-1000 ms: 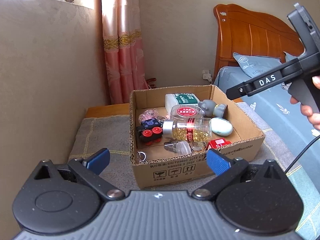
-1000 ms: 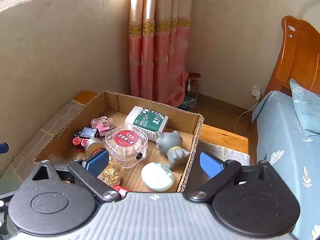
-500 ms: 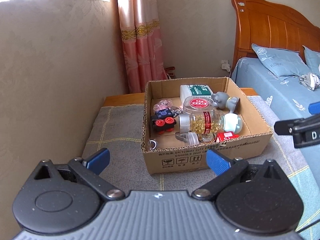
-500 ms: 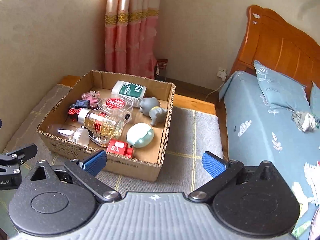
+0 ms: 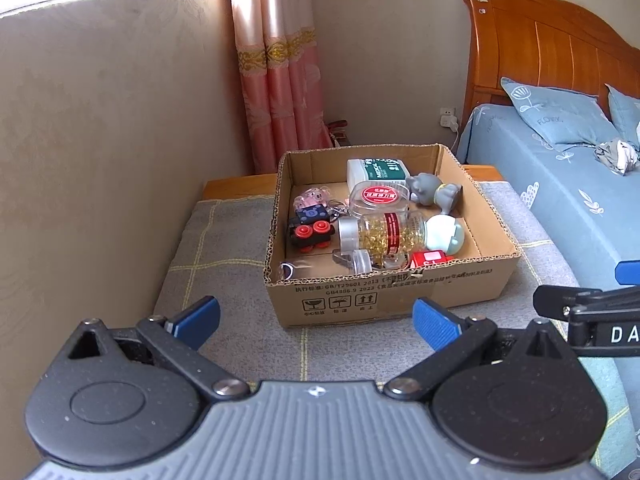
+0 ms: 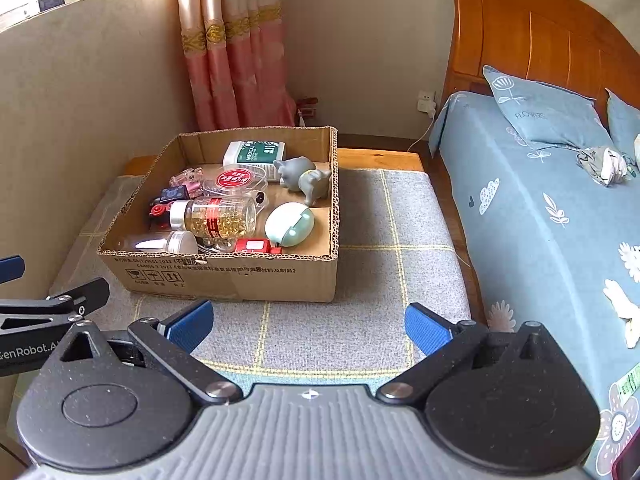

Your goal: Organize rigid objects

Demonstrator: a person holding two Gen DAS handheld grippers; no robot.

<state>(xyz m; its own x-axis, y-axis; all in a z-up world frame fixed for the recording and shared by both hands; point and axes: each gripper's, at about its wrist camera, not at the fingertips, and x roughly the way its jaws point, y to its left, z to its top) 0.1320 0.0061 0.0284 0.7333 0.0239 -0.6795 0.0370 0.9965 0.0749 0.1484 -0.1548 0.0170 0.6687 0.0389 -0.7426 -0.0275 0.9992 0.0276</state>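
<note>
An open cardboard box (image 5: 384,300) (image 6: 224,276) stands on a grey checked mat. Inside lie a bottle of gold capsules (image 5: 380,232) (image 6: 216,216), a round clear tub with a red lid (image 5: 378,198), a green-and-white medical box (image 5: 376,170), a grey animal figure (image 5: 434,192), a mint egg-shaped case (image 5: 444,232), a black toy train with red wheels (image 5: 310,232) and a red item (image 5: 430,258). My left gripper (image 5: 316,322) is open and empty, in front of the box. My right gripper (image 6: 310,326) is open and empty, in front of the box's right corner.
The grey mat (image 6: 384,240) covers a low wooden bench beside a bed with blue sheets (image 6: 540,200) on the right. A beige wall (image 5: 100,160) runs along the left. Pink curtains (image 5: 276,80) hang behind the box.
Both grippers have pulled back and up from the box, which now looks smaller and farther. The right gripper has left the space over the box and sits low at the right.
</note>
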